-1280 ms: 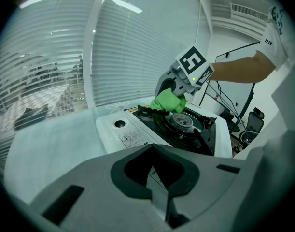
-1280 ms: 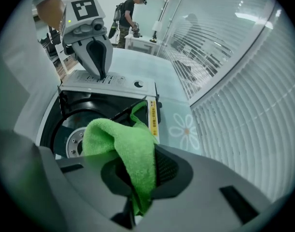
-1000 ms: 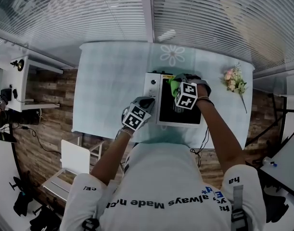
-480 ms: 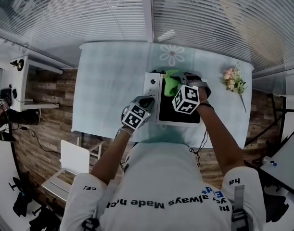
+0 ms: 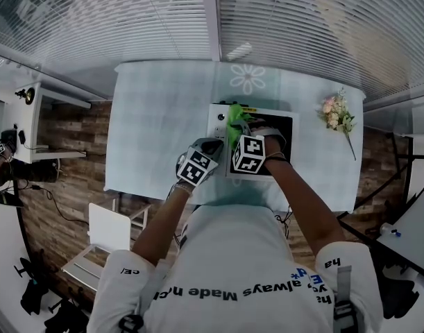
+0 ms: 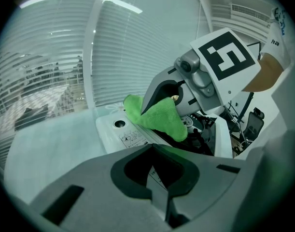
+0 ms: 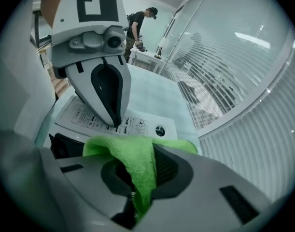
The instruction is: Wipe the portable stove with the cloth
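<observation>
A white portable stove with a black top stands in the middle of the table. My right gripper is shut on a green cloth and holds it over the stove's back left part, by the control strip. In the right gripper view the cloth is pinched between the jaws of my right gripper. My left gripper is shut with nothing in it, its tips on the stove's printed label panel. The left gripper view shows the cloth hanging from the right gripper above the stove.
A bunch of flowers lies near the table's right edge. A daisy print marks the cloth behind the stove. A white chair stands at the front left. Glass walls with blinds run behind the table. A person stands far off.
My right gripper has carried the green cloth leftwards across the stove, from the middle of the top to its left side. The left gripper has stayed in place.
</observation>
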Action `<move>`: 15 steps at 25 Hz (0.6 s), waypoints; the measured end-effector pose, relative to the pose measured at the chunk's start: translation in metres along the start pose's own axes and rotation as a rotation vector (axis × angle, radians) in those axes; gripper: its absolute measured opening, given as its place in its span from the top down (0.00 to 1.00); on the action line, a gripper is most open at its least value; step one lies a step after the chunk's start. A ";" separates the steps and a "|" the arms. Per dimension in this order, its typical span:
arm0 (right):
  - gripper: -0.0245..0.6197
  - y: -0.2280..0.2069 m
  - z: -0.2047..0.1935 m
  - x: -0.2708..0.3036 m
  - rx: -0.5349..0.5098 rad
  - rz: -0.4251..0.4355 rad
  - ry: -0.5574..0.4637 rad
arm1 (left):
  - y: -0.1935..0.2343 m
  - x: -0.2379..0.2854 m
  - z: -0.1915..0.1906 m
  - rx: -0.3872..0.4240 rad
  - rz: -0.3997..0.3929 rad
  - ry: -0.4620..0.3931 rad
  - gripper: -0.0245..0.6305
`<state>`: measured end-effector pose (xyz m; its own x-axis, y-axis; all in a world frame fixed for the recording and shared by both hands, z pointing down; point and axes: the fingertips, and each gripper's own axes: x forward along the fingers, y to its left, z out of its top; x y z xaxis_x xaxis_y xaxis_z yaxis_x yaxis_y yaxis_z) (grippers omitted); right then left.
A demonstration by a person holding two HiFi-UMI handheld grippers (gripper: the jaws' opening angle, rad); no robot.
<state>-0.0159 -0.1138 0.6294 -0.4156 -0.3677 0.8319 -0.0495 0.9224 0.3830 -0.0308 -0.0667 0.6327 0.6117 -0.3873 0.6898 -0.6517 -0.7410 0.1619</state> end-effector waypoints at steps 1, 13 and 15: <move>0.92 0.001 0.001 -0.001 0.012 0.010 0.000 | 0.000 0.000 0.000 0.001 0.000 0.000 0.95; 0.92 0.033 0.001 -0.014 0.109 0.067 -0.027 | 0.000 0.001 0.000 0.012 0.000 0.003 0.95; 0.92 0.041 0.001 -0.018 0.130 0.090 -0.028 | 0.000 0.001 0.000 0.018 -0.001 0.006 0.95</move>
<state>-0.0117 -0.0696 0.6294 -0.4485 -0.2806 0.8486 -0.1270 0.9598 0.2503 -0.0306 -0.0669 0.6335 0.6094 -0.3835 0.6940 -0.6432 -0.7509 0.1499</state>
